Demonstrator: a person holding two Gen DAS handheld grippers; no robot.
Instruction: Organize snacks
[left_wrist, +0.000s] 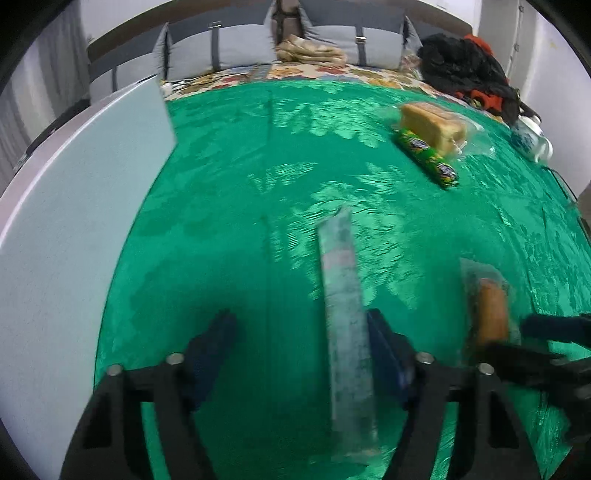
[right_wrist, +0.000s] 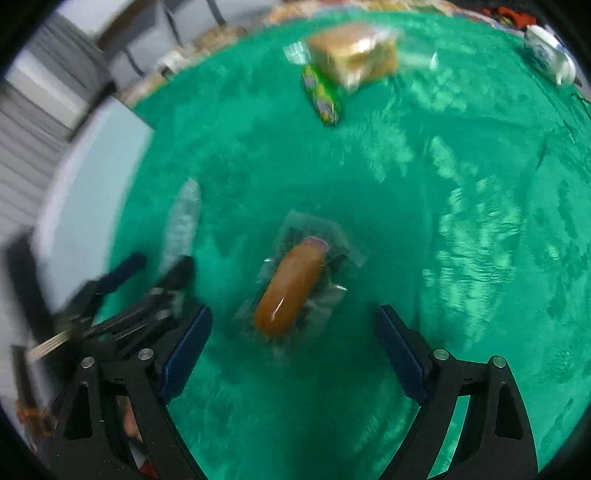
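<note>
On the green cloth (left_wrist: 229, 192) lie several snacks. A long silver-grey packet (left_wrist: 345, 317) lies between my left gripper's open fingers, close to the right pad (left_wrist: 384, 354); my left gripper (left_wrist: 299, 354) is open. A wrapped brown bun (right_wrist: 290, 286) lies just ahead of my open right gripper (right_wrist: 293, 347), between its fingers' line. The bun also shows in the left wrist view (left_wrist: 491, 314), with the right gripper (left_wrist: 546, 343) beside it. A bagged bread loaf (left_wrist: 432, 127) and a green roll packet (left_wrist: 428, 157) lie far back, touching.
A pale blue-white board (left_wrist: 74, 206) lies along the left of the cloth. A white teapot (right_wrist: 550, 55) stands at the far right edge. Dark clothes (left_wrist: 469, 70) and cushions lie behind the cloth. The left gripper (right_wrist: 147, 280) holds near the silver packet (right_wrist: 183, 221).
</note>
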